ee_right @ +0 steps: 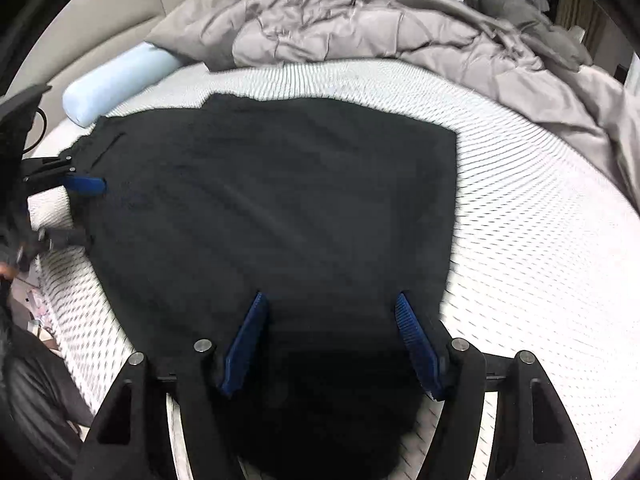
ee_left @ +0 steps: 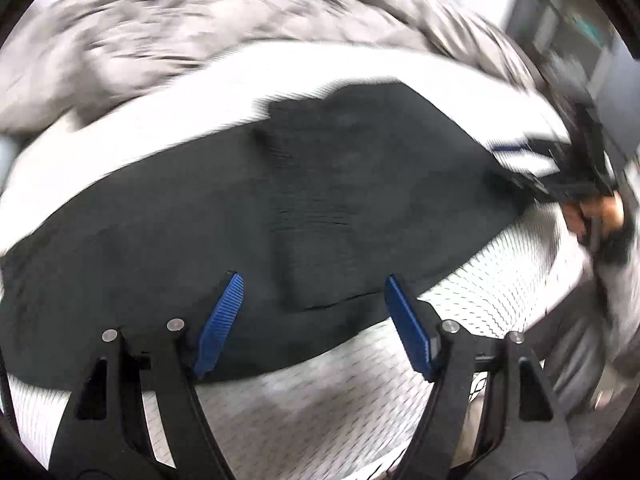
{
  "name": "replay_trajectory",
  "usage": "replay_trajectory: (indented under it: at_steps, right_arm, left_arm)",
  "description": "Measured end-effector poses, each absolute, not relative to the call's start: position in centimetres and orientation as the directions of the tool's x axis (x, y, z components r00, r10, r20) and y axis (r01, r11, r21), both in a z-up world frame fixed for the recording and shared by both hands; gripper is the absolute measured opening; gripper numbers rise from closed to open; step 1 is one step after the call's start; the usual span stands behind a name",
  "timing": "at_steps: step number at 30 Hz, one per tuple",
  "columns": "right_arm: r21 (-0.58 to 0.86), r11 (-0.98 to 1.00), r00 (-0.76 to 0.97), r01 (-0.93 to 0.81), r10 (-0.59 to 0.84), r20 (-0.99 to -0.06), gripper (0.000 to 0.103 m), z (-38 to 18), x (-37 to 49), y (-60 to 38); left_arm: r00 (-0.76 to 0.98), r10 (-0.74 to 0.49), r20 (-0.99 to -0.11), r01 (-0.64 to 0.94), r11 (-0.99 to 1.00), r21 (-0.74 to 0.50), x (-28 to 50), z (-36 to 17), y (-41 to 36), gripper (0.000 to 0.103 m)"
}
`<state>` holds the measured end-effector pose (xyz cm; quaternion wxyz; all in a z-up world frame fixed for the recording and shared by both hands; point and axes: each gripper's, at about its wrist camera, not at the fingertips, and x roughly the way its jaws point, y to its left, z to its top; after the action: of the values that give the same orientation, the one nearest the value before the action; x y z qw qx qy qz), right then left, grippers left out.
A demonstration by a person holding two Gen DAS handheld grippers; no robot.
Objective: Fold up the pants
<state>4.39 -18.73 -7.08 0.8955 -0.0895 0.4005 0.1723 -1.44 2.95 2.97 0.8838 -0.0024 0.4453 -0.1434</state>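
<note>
On the bed (ee_right: 540,208), the pants (ee_right: 280,200) lie spread as a dark, roughly rectangular slab, already doubled over by the look of them, with the grey duvet (ee_right: 360,28) bunched behind and a pale blue bolster (ee_right: 120,80) off to one side. My left gripper (ee_left: 314,292) hovers over the near edge with its jaws spread and nothing pinched between them. My right gripper (ee_right: 332,312) also stands with jaws apart above the cloth; I see no fold caught in its pads.

I judge the fabric soft, limp and light, with no stiffness to carry a fold on its own: lift one corner and the rest will sag and drag. It looks matte, so it should not slip from ribbed pads. I'd take hold at two corners of one short edge, pinching all layers together, and keep both grips level so the layers don't shear apart.
</note>
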Motion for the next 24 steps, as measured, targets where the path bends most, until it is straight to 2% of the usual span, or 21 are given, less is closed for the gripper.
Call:
replay_trajectory:
  at_steps: [2, 4, 8, 12, 14, 16, 18, 19, 20, 21, 24]
  right_arm:
    - [0.077, 0.916, 0.641, -0.393, 0.333, -0.692, 0.070, -5.7, 3.4, -20.3]
    - [0.153, 0.906, 0.654, -0.394, 0.393, -0.646, 0.077, -4.7, 3.1, -20.9]
    - [0.202, 0.906, 0.679, -0.373, 0.415, -0.606, 0.080, -4.0, 2.7, -21.3]
    - [0.214, 0.904, 0.662, -0.371, 0.419, -0.621, 0.080, -4.2, 4.0, -20.3]
    - [0.216, 0.900, 0.658, -0.379, 0.426, -0.621, 0.080, -4.4, 4.1, -19.7]
    - [0.214, 0.896, 0.654, -0.390, 0.433, -0.621, 0.080, -4.3, 3.8, -19.1]
    - [0.207, 0.895, 0.652, -0.394, 0.431, -0.624, 0.080, -4.5, 3.7, -18.7]
    - [0.204, 0.896, 0.651, -0.394, 0.429, -0.626, 0.080, -4.6, 3.6, -18.7]
    - [0.202, 0.898, 0.651, -0.392, 0.426, -0.629, 0.080, -4.7, 3.6, -18.7]
    - [0.202, 0.900, 0.650, -0.386, 0.422, -0.632, 0.080, -4.9, 3.5, -18.8]
    - [0.213, 0.905, 0.656, -0.368, 0.415, -0.631, 0.080, -5.3, 3.5, -19.7]
  left_arm:
    - [0.610, -0.229, -0.759, 0.125, 0.973, -0.194, -2.1, 4.1, 7.0, 0.072]
    - [0.648, -0.182, -0.739, -0.057, 0.957, -0.286, -3.7, 4.4, 11.8, 0.076]
    - [0.652, -0.108, -0.751, -0.335, 0.847, -0.412, -5.7, 2.6, 20.0, 0.076]
    - [0.632, -0.138, -0.763, -0.475, 0.709, -0.522, -7.2, -0.7, 24.7, 0.075]
    - [0.633, -0.148, -0.760, -0.514, 0.653, -0.556, -6.8, -2.1, 26.0, 0.068]
    - [0.675, -0.135, -0.725, -0.516, 0.617, -0.595, -6.3, -2.8, 26.5, 0.065]
    - [0.687, -0.078, -0.722, -0.551, 0.592, -0.588, -5.7, -2.7, 26.8, 0.037]
    - [0.686, -0.053, -0.726, -0.565, 0.591, -0.576, -5.3, -2.4, 26.7, 0.030]
    - [0.685, -0.022, -0.728, -0.574, 0.598, -0.559, -5.0, -2.2, 26.6, 0.012]
    - [0.674, 0.017, -0.739, -0.588, 0.617, -0.522, -4.6, -1.8, 26.4, 0.004]
    - [0.672, 0.142, -0.727, -0.584, 0.706, -0.401, -3.2, 0.7, 24.2, 0.001]
